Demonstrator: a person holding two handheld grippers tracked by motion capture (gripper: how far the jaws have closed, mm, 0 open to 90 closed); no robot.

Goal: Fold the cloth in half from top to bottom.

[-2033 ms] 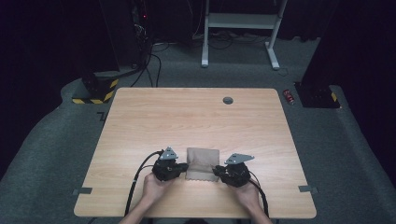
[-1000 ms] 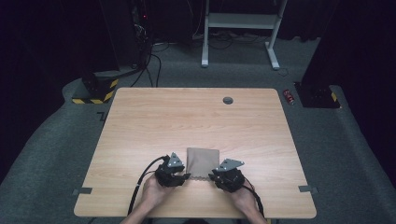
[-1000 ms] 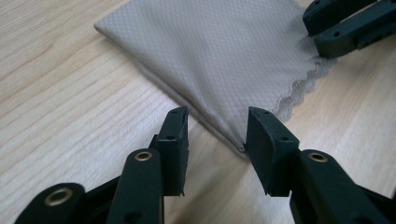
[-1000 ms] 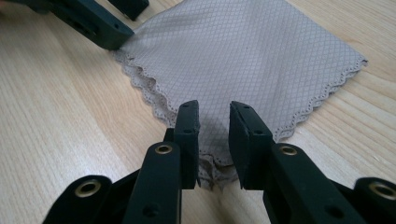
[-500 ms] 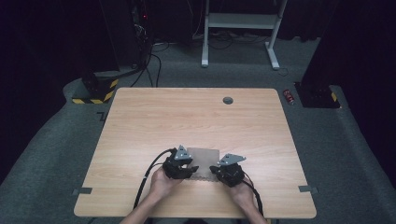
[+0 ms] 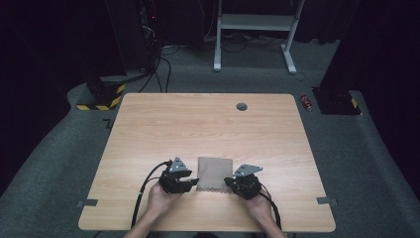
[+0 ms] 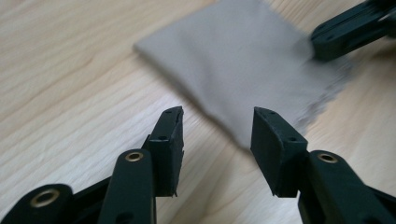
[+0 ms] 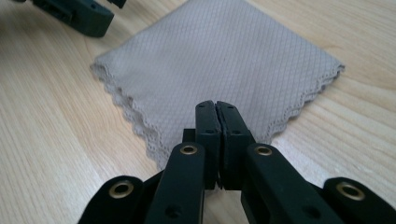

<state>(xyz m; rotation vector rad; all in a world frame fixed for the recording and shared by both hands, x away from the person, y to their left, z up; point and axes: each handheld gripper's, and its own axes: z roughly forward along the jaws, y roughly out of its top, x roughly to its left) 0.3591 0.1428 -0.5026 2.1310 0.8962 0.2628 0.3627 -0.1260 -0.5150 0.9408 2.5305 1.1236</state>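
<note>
A folded beige cloth (image 6: 215, 171) (image 7: 243, 60) (image 8: 219, 56) with scalloped edges lies flat near the front edge of the wooden table (image 6: 198, 124). My left gripper (image 6: 193, 184) (image 7: 217, 121) hovers at the cloth's near left corner. Its jaws have just been opening and stand apart, with that corner below the gap and neither pad pressing on it. My right gripper (image 6: 229, 182) (image 8: 215, 107) is shut on the cloth's near right corner, and its jaws hide the tip of that corner. Each gripper view also shows the other gripper's black jaw at the far edge.
A round cable hole (image 6: 241, 106) sits near the table's far edge. Grey tape marks (image 6: 86, 203) lie at the front corners. On the carpet beyond are a red can (image 6: 307, 103), a white desk frame (image 6: 257, 22), and a yellow-and-black striped base (image 6: 99, 96).
Half a second ago my left gripper sat over the cloth's left edge; it has since drawn back to the left and toward me. My right gripper has stayed at the near right corner.
</note>
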